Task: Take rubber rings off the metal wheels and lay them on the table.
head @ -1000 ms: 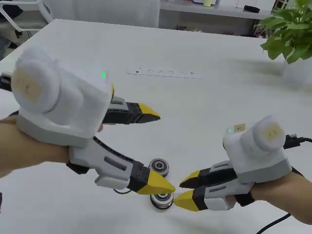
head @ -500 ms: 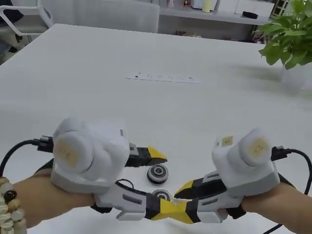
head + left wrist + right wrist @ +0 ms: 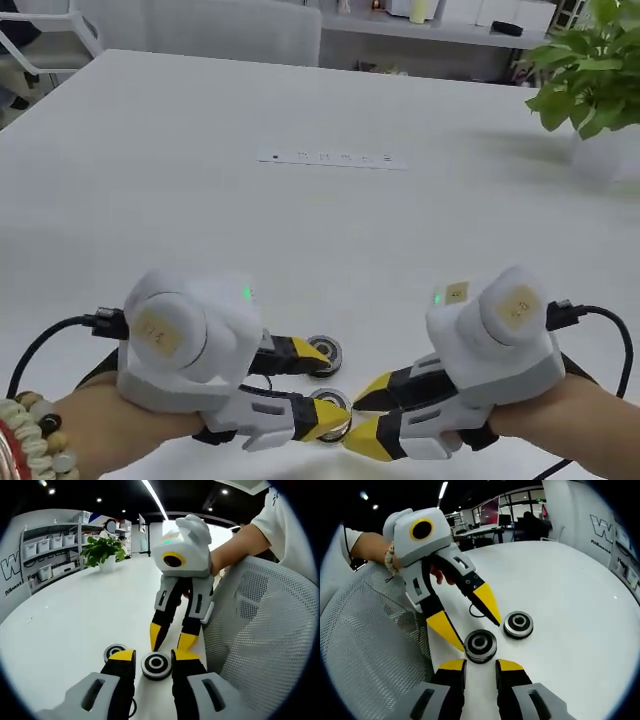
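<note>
Across white surface [image 3: 300, 230]: power strip [image 3: 330, 158] at 12 o'clock, plant [image 3: 585, 65] at 1. Left gripper [image 3: 333, 382] fingers spread around metal wheel [image 3: 480, 645]; right gripper [image 3: 357, 422] fingers parted.

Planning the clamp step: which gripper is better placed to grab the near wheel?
Left, probably. The near wheel sits between the open jaws of the left gripper; the right gripper has its open jaws just short of it.

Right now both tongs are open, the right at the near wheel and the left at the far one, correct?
No. The left tongs are at the near wheel too, not the far wheel: the left gripper view shows the near one between their open jaws. The right tongs are open at that same wheel.
</note>
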Motion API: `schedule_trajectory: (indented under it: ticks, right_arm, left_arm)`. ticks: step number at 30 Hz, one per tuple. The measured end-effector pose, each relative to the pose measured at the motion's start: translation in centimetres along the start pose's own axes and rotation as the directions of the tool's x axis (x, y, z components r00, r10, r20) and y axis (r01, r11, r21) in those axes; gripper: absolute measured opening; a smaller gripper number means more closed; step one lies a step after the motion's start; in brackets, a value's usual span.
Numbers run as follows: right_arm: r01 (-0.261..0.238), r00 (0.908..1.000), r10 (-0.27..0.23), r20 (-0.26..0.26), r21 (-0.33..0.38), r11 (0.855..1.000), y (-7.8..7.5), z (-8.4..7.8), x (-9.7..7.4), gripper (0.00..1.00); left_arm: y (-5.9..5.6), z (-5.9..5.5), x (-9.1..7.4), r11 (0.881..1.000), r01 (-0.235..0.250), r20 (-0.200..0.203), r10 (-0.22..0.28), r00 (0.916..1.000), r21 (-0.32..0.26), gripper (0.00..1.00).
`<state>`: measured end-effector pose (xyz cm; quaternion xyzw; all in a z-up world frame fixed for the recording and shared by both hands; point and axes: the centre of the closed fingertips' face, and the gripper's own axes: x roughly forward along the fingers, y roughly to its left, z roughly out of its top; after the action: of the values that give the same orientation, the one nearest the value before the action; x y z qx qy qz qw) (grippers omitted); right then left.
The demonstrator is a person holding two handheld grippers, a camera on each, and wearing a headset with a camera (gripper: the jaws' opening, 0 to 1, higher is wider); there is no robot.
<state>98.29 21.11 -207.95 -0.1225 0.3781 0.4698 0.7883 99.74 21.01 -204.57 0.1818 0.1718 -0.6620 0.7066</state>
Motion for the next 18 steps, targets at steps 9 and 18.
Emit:
schedule_trajectory:
  ticks: [9,18]
  right_arm:
    - [0.0,1.0,0.0,0.004,-0.01,1.0,0.0,0.1,0.1,0.2]
    - [-0.001,1.0,0.001,0.003,-0.018,1.0,0.1,0.1,0.3,0.18]
  left_arm:
    - [-0.3,-1.4,0.5,1.0,0.01,-0.04,-0.01,0.9992,-0.018,0.14]
    - [-0.4,-1.2,0.6,1.0,0.01,-0.043,-0.009,0.999,0.023,0.08]
